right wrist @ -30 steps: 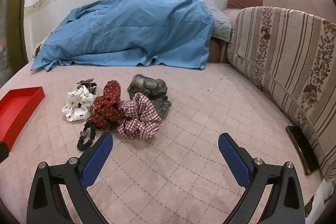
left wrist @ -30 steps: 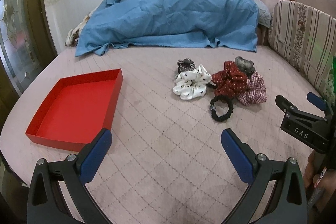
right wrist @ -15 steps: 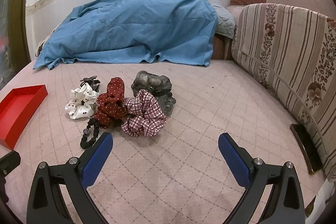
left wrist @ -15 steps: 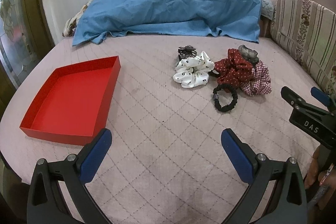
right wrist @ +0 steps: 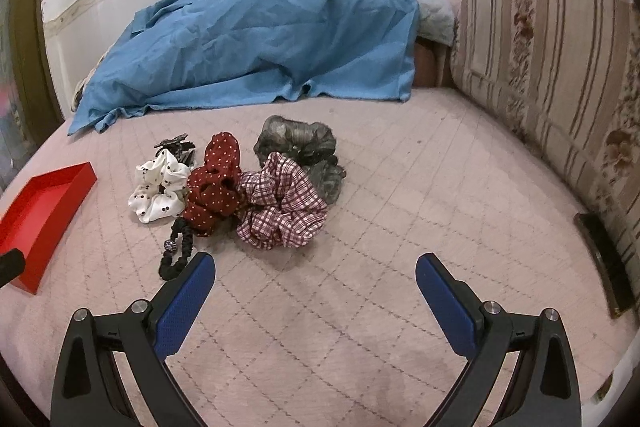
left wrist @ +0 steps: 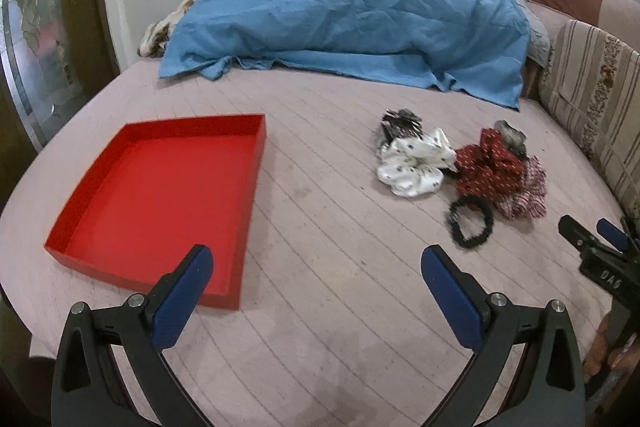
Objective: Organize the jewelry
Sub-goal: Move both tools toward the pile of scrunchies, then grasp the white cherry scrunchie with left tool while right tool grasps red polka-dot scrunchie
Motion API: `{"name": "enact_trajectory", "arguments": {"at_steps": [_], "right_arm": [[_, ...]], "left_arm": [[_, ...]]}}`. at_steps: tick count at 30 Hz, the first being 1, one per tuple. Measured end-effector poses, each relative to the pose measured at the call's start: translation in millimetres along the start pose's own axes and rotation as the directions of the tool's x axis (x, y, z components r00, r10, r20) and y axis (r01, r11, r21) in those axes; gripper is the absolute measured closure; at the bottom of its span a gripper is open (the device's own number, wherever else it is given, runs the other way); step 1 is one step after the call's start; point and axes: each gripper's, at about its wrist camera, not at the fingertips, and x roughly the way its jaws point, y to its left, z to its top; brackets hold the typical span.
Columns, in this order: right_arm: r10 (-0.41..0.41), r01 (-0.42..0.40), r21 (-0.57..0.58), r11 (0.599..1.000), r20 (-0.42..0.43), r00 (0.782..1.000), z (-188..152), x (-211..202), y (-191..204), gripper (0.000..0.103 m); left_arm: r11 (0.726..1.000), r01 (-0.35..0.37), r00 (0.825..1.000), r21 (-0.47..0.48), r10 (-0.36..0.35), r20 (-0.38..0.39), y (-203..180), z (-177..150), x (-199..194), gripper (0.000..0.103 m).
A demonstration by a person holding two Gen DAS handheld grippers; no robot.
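Note:
A pile of scrunchies lies on the pink quilted bed: a white spotted one (left wrist: 414, 165) (right wrist: 160, 187), a dark red dotted one (left wrist: 488, 163) (right wrist: 216, 183), a red plaid one (left wrist: 526, 193) (right wrist: 282, 203), a grey one (right wrist: 300, 147), a thin black one (left wrist: 469, 220) (right wrist: 176, 247) and a dark clip (left wrist: 400, 121) (right wrist: 176, 147). An empty red tray (left wrist: 160, 195) (right wrist: 40, 203) sits to the left. My left gripper (left wrist: 316, 291) is open and empty, near the tray's corner. My right gripper (right wrist: 315, 295) (left wrist: 600, 255) is open and empty, just short of the pile.
A blue sheet (left wrist: 352, 15) (right wrist: 260, 39) covers a heap at the back of the bed. A striped floral cushion (left wrist: 592, 87) (right wrist: 560, 75) lines the right side. A dark flat object (right wrist: 604, 263) lies by the cushion.
Both grippers have moved closer to the bed surface and forward; the left view has swung left, bringing the tray nearer. Both stay open and empty.

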Motion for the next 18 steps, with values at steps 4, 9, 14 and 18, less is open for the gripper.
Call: {"name": "enact_trajectory", "arguments": {"at_steps": [4, 9, 14, 18], "right_arm": [[0.062, -0.062, 0.018, 0.998, -0.004, 0.998, 13, 7, -5, 0.002], [0.214, -0.214, 0.021, 0.977, -0.007, 0.977, 34, 22, 5, 0.024], [0.358, -0.357, 0.046, 0.933, -0.024, 0.933, 60, 49, 23, 0.037], [0.395, -0.392, 0.064, 0.918, -0.037, 0.918, 73, 75, 29, 0.038]], "left_arm": [[0.999, 0.001, 1.0, 0.034, -0.001, -0.013, -2, 9, 9, 0.0], [0.998, 0.059, 0.995, 0.019, -0.058, -0.086, -10, 27, 29, 0.0], [0.99, 0.123, 0.982, -0.069, -0.131, -0.133, -12, 49, 56, 0.0], [0.982, 0.14, 0.969, -0.126, -0.162, -0.188, -13, 64, 87, 0.016]]}}
